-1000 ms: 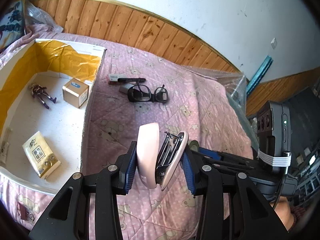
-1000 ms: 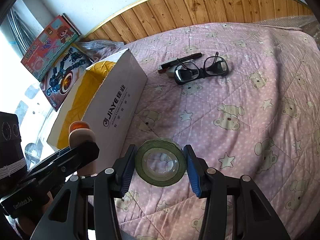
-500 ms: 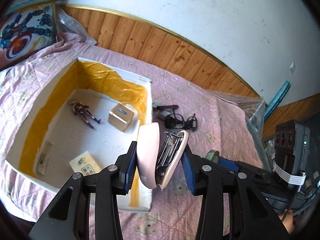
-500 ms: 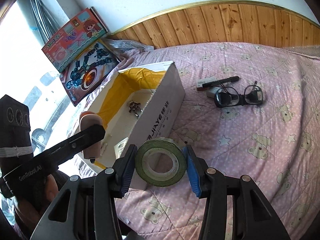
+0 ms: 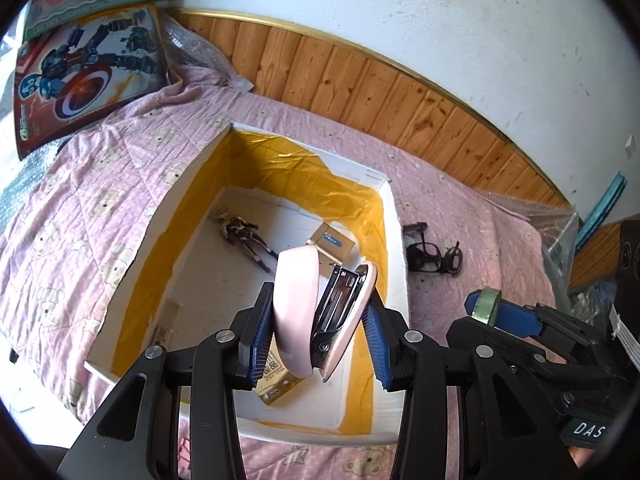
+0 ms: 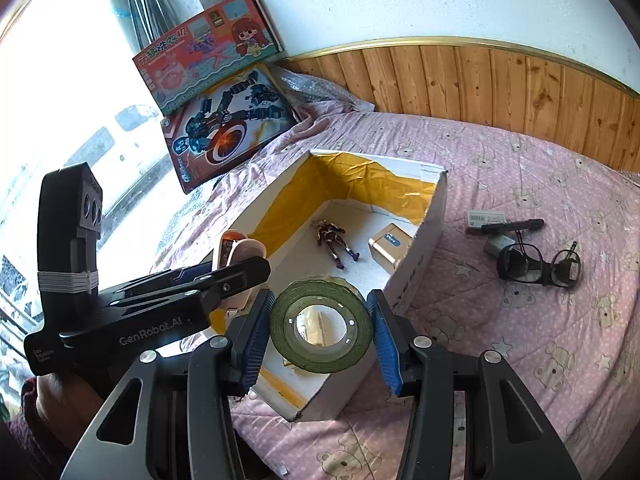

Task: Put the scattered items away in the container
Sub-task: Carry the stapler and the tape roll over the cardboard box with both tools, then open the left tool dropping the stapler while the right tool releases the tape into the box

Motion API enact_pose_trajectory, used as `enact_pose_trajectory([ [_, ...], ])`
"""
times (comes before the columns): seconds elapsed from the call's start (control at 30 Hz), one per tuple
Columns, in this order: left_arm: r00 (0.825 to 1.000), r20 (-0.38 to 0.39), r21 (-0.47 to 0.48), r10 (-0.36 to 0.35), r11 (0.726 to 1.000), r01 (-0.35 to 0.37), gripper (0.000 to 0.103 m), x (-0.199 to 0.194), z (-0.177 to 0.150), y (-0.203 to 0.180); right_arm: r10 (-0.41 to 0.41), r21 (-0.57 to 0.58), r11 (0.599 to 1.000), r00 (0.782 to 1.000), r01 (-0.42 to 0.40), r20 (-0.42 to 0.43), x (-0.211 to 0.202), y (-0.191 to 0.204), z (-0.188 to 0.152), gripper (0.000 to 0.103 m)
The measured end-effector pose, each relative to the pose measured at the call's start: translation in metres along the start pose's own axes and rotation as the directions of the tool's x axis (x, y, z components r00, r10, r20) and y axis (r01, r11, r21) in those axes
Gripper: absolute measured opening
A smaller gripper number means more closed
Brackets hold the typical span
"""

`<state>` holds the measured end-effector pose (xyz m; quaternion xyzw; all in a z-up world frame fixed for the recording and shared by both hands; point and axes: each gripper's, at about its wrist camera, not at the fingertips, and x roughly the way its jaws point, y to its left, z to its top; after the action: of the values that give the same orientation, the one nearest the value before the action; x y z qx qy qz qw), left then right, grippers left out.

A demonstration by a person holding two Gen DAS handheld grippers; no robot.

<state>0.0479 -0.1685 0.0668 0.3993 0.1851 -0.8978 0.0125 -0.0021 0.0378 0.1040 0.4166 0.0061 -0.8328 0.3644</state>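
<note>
The left gripper (image 5: 316, 336) pinches a pink stapler (image 5: 316, 312) between its blue pads, held upright over the open white box (image 5: 396, 248) with the yellow-taped inner walls. The right gripper (image 6: 320, 330) grips a roll of green tape (image 6: 322, 326) by its outer rim, hanging over the box's near corner. Both loads look ready for release, so the step in hand is the drop.

Inside the box lie 3 things: a small toy figure (image 5: 242, 232), a gold carton (image 5: 334, 242) and a flat packet (image 5: 274, 380) partly hidden under the left fingers. To do this well, I would lower each gripper until its item sits just above bare floor before spreading the fingers. The stapler is half open and could snag a pad, so spreading wide and lifting straight up seems wise. The tape roll is held with its hole facing the camera; dropped on edge it may roll, so tilting it flat first would settle it. The right gripper hangs close to the box wall, and moving further inward would keep the roll from catching the rim.

On the pink bed cover (image 6: 540, 320), well apart from the box, a pair of black glasses (image 6: 538, 264), a black pen (image 6: 512, 226) and a small labelled pack (image 6: 486, 216) await collection.
</note>
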Motion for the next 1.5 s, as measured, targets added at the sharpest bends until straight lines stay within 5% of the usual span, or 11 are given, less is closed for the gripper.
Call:
enact_pose_trajectory([
  [0.5,0.993,-0.112,-0.062,0.046,0.997,-0.053,0.043,0.034,0.019,0.036,-0.009,-0.146,0.989,0.993,-0.007,-0.114,0.051,0.011,0.034,0.049],
  [1.0,0.962,-0.272,-0.061,0.037,0.997,-0.055,0.043,0.087,0.026,0.038,-0.001,-0.036,0.999,0.971,-0.008,-0.24,0.123,-0.018,0.096,0.049],
  [1.5,0.952,-0.302,-0.159,0.045,0.983,-0.097,0.044,0.106,0.032,0.066,-0.087,-0.066,0.996,0.925,0.067,-0.369,0.21,-0.029,0.125,0.049],
])
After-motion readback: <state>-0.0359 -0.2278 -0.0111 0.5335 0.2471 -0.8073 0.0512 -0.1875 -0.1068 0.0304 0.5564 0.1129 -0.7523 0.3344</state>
